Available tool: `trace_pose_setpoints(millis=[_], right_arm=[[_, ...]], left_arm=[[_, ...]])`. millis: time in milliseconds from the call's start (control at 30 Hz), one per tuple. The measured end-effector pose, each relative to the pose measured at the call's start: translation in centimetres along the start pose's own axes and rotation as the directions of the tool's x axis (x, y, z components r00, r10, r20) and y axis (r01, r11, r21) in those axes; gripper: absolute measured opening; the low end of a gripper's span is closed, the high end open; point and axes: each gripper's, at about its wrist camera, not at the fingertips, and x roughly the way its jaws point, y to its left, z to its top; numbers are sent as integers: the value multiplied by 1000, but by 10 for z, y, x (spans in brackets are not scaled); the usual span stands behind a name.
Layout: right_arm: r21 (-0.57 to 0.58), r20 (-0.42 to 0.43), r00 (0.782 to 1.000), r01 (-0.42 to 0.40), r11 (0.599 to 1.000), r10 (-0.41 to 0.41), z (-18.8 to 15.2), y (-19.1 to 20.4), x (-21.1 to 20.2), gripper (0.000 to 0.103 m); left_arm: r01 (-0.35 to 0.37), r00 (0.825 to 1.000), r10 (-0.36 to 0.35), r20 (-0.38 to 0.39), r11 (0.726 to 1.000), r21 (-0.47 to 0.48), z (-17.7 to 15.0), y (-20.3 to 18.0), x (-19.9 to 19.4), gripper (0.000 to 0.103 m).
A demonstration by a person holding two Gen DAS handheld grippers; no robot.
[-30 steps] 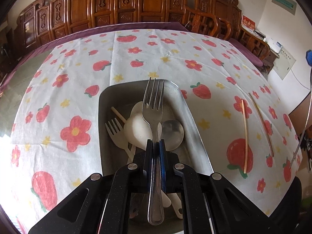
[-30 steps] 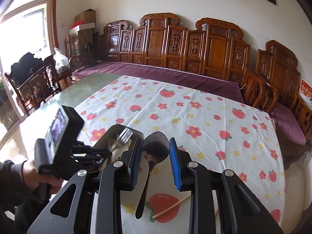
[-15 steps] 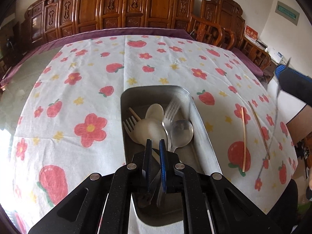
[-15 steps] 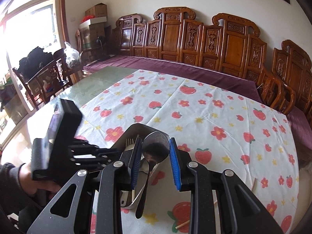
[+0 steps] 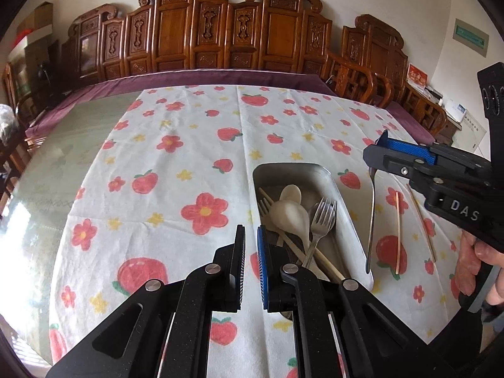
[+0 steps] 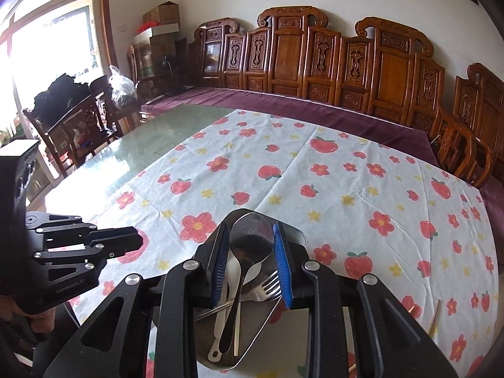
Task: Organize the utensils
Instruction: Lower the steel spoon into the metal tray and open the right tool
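A steel tray (image 5: 345, 201) sits on the strawberry tablecloth and holds a metal fork (image 5: 321, 222), white plastic spoons (image 5: 291, 211), a white fork and a chopstick. My left gripper (image 5: 251, 253) is slightly open and empty, just left of the tray. My right gripper (image 6: 252, 261) is shut on a metal spoon (image 6: 250, 239) by its bowl, handle hanging down over the tray (image 6: 294, 231). In the left wrist view the right gripper (image 5: 378, 154) hangs the spoon (image 5: 371, 217) above the tray's right rim.
Two wooden chopsticks (image 5: 398, 230) lie on the cloth right of the tray. Carved wooden chairs (image 6: 346, 60) line the far side. Bare glass tabletop (image 6: 163, 138) lies to the left of the cloth.
My left gripper let the metal fork go into the tray, opened slightly and moved left off the tray. My right gripper carried the metal spoon over the tray.
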Motion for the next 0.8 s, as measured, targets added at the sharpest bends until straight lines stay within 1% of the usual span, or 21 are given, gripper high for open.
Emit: trace_pose_setpoints(millis=[100, 267, 567, 733, 800], right_arm=[[14, -34, 999, -2, 1000, 3, -6, 1, 17, 30], [0, -87, 996, 16, 1000, -16, -21, 5, 39, 30], [-3, -172, 984, 38, 999, -38, -41, 2, 65, 31], [16, -180, 983, 43, 999, -39, -45, -6, 70, 32], [29, -172, 985, 27, 999, -21, -47, -10, 67, 32]], left_arm=[[-6, 1000, 6, 4, 1000, -14, -2, 6, -4, 7], [-13, 1000, 14, 11, 1000, -26, -7, 10, -9, 7], [-26, 1000, 26, 17, 999, -20, -6, 3, -19, 7], [-35, 999, 35, 20, 999, -11, -6, -1, -28, 7], [-39, 999, 39, 23, 999, -7, -5, -3, -31, 7]])
